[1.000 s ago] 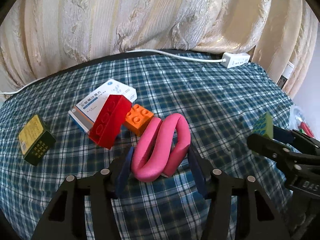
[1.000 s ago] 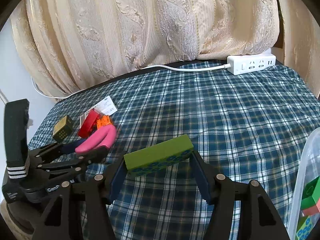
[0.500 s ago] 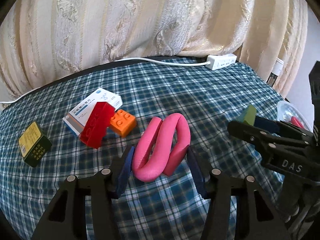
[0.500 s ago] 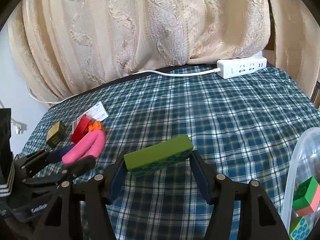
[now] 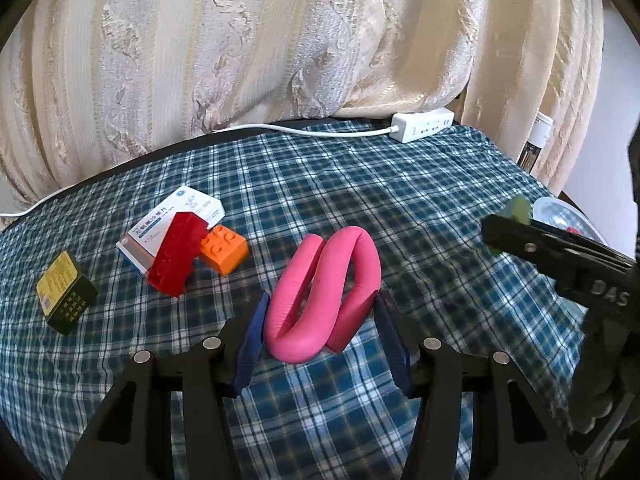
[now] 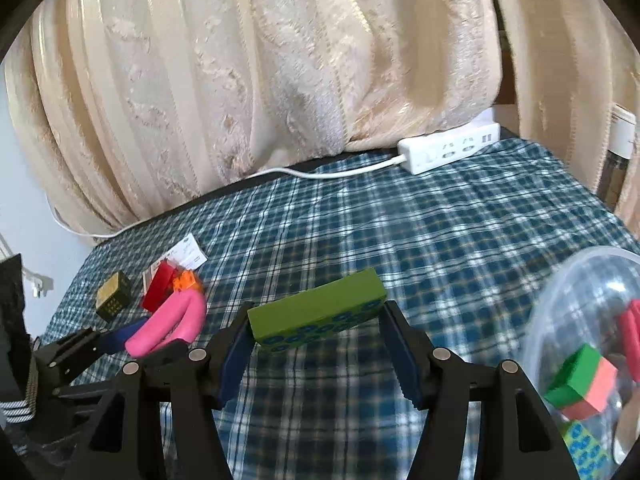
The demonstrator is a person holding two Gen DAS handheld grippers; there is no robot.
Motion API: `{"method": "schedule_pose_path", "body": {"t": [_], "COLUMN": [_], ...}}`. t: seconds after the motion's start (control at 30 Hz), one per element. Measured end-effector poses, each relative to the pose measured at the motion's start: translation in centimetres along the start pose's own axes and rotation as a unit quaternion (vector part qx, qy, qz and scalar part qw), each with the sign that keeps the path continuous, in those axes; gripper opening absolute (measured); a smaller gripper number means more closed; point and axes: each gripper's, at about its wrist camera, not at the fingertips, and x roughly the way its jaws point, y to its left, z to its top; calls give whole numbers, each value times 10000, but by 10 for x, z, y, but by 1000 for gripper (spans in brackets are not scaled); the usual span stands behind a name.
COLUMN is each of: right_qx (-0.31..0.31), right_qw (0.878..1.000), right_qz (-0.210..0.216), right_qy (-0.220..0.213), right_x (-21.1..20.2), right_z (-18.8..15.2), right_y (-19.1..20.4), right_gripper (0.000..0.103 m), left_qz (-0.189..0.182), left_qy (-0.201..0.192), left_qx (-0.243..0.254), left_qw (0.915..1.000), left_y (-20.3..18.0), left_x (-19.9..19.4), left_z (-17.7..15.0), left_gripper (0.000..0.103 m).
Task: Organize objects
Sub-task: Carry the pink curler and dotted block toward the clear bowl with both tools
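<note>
The left tool [image 5: 320, 334] is gripping a bent pink foam tube [image 5: 324, 292] between its two blue pads [image 5: 250, 344], the tube's folded end sitting between the fingers and its loops pointing away over the plaid-covered tabletop [image 5: 420, 216]. The right tool [image 6: 316, 344] is clamping a long green block [image 6: 316, 316] by its two ends, the block lying crosswise between the pads and carrying blue dots on its near face. To the right of that block, a clear plastic container [image 6: 560, 312] is holding a green-and-coral block [image 6: 584, 380] together with other coloured pieces, the container's near part running out of frame. On the cloth beyond the pink tube, a red brick [image 5: 178, 260] is leaning on a white medicine box [image 5: 172, 224], an orange brick [image 5: 223, 250] is lying just beside the red one, and a dark green and yellow box [image 5: 66, 292] is sitting well apart to the left. A white power strip [image 5: 422, 130] with its cable is lying at the far edge of the cloth, at the foot of the cream curtain [image 5: 280, 40].
</note>
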Motion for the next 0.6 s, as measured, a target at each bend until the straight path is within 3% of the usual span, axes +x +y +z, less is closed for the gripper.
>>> {"method": "schedule_pose_path", "body": {"t": [0.6], "right_qx": [763], "right_qw": [9929], "right_qz": [-843], "right_qy": [-340], "right_x": [-86], "right_z": [-31], "right_y": [-103], "right_gripper": [65], "left_qz": [-349], "left_qy": [31], "left_qx": [449], "left_qw": [9984], "left_y": [-73], "left_x": [-4], "left_z": [9], "left_gripper": [55]}}
